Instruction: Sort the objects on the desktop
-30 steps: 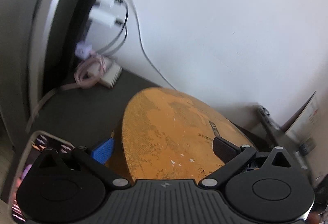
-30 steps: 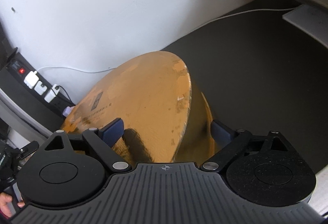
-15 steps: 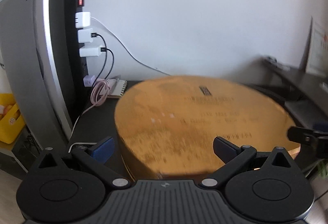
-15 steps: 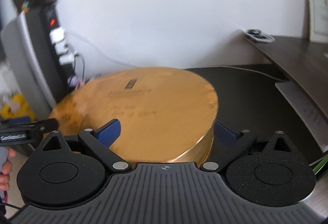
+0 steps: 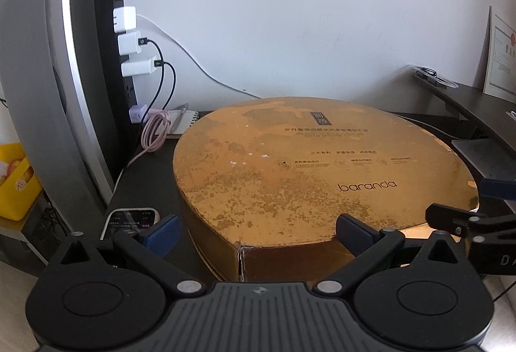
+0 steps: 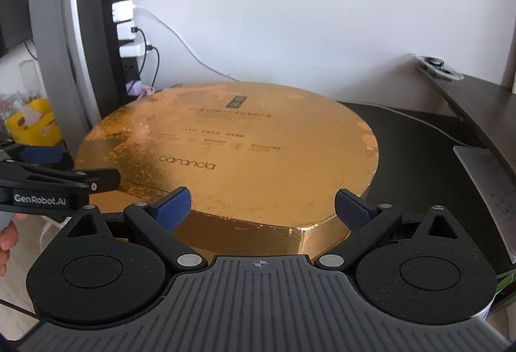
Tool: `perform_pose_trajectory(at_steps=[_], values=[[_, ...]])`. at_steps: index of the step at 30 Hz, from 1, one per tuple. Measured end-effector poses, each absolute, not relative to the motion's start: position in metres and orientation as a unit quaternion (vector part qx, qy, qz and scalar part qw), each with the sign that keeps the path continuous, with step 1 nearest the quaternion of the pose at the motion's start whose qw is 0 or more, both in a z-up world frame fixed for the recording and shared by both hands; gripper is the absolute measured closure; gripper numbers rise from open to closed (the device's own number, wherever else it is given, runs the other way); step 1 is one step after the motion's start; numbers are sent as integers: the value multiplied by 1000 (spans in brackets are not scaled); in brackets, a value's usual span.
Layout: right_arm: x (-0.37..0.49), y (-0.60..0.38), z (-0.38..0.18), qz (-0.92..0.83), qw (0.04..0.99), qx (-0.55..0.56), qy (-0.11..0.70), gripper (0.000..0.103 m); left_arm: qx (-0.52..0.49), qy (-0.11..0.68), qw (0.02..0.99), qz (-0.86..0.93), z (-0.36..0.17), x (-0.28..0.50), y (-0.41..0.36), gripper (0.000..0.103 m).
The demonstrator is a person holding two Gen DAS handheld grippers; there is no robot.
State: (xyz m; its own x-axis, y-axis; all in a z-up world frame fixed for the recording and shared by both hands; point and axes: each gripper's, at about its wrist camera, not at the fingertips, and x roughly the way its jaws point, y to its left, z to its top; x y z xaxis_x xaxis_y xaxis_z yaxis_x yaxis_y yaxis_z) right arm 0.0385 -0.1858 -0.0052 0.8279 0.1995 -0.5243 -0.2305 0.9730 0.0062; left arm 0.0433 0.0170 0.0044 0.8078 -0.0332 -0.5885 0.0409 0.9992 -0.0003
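Both grippers point level-and-down at the round gold cardboard box (image 5: 322, 171), which sits flat on the dark desk (image 6: 416, 139). Left gripper (image 5: 256, 231) straddles its near-left rim, jaws wide. Right gripper (image 6: 261, 207) straddles the near-right edge, its jaws wide and just narrowing; whether the pads press the box, I cannot tell.

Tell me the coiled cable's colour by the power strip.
Pink coiled cable; clearest in the left wrist view.
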Motion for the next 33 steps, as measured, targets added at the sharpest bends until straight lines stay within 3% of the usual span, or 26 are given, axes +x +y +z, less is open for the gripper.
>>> perform_pose_trajectory(at_steps=[33], values=[[45, -187, -25, 112, 941, -9, 319, 3, -15, 339, 939, 56, -7, 56, 54, 0]])
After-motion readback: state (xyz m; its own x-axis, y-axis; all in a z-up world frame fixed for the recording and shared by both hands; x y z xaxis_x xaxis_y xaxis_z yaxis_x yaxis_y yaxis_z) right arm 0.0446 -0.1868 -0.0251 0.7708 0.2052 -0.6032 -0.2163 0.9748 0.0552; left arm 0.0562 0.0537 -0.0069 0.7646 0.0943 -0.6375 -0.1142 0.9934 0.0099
